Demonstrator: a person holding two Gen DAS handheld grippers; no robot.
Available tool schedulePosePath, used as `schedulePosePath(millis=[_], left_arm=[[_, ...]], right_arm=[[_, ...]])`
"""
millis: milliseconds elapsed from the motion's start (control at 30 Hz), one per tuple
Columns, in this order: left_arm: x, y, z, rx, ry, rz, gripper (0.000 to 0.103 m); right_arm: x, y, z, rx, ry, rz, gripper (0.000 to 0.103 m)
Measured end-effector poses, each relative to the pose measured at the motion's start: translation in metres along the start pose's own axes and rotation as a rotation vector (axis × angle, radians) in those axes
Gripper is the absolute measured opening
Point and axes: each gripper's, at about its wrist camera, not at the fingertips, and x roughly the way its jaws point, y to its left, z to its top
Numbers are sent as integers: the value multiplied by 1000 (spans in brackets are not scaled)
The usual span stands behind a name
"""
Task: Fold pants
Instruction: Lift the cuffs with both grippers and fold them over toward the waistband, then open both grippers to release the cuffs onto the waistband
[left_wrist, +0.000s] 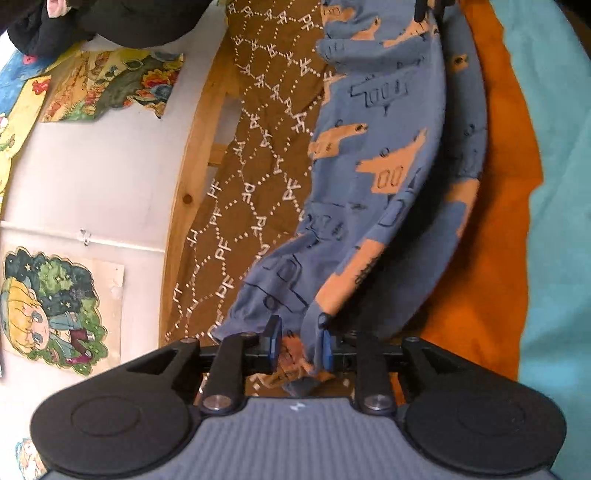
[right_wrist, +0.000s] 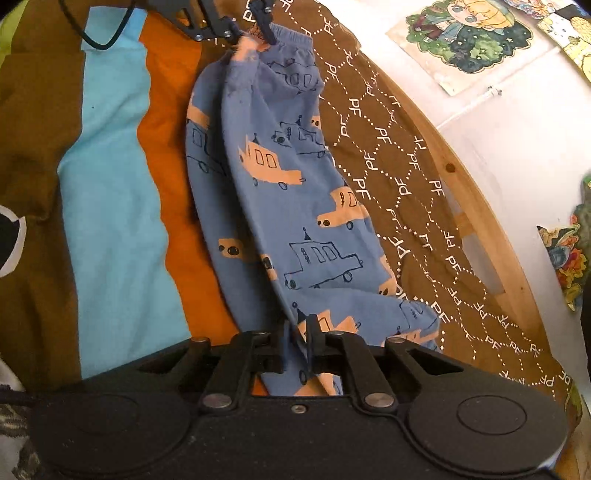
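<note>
Bedding in broad stripes of brown, turquoise and orange (right_wrist: 162, 155) covers the surface, w/ a brown cloth printed in white dotted lines and "PF" letters (right_wrist: 413, 192) draped along a curved wooden frame (right_wrist: 476, 192); behind it, a white wall w/ cartoon stickers (left_wrist: 51, 306). Blue kids' pants w/ orange and outlined car prints (right_wrist: 295, 206) lie stretched lengthwise over the orange stripe and patterned cloth, between both grippers. Left gripper (left_wrist: 299, 343), seen up close in left wrist view, has blue-padded fingers (left_wrist: 327, 350) standing a little apart, bunched fabric at one end of the pants sitting between them; can't tell if pads press on it. In right wrist view that same gripper sits at the far end by the elastic waistband (right_wrist: 291, 37). Right gripper (right_wrist: 297, 343) is nearly closed, black fingers pinching a fold at the pants' near end, by the leg cuffs.
</note>
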Motion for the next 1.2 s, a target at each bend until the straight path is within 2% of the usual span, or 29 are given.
schedulePosePath(millis=[67,233,333,400,500,567,633,667,700,733,767,800,833,867,1033,1200], left_arm=[[-1,-1,-1,1,6,-5,11],[-1,0,-1,43,-3,23,6],[-1,2,-3,62,-3,30,6],[3,2,-5,65,12,-7,7],[4,1,-6,40,24,-54,12],[4,0,-7,35,24,-74,21],[3,0,-8,29,21,-88,24],[2,1,-9,19,22,-92,29],[1,5,-9,-8,23,-101,34],[0,11,-9,-39,21,-112,48],[-3,20,-9,-98,16,-133,66],[-5,29,-8,-157,13,-158,76],[-8,38,-6,-220,14,-168,95],[-11,47,-4,-282,8,-159,103],[-11,77,23,-527,-1,-143,103],[-5,83,72,-720,-6,-189,103]], right_arm=[[1,-1,-1,11,-5,18,0],[-3,-5,0,11,-10,30,0],[-12,-4,2,-1,-16,37,0],[-15,0,3,-5,-12,60,0],[-14,9,2,-20,0,84,0],[-10,11,2,-27,14,95,0],[-8,11,2,-24,23,98,1],[-9,10,1,-18,19,99,4],[-10,8,1,-11,18,97,14],[-13,4,0,0,15,90,22],[-16,-3,-2,24,11,80,41],[-18,-10,-3,55,12,72,63],[-21,-20,-5,109,18,61,74],[-23,-29,-8,164,26,51,88],[-34,-82,-39,516,106,-18,96],[-49,-120,-85,859,144,-72,100]])
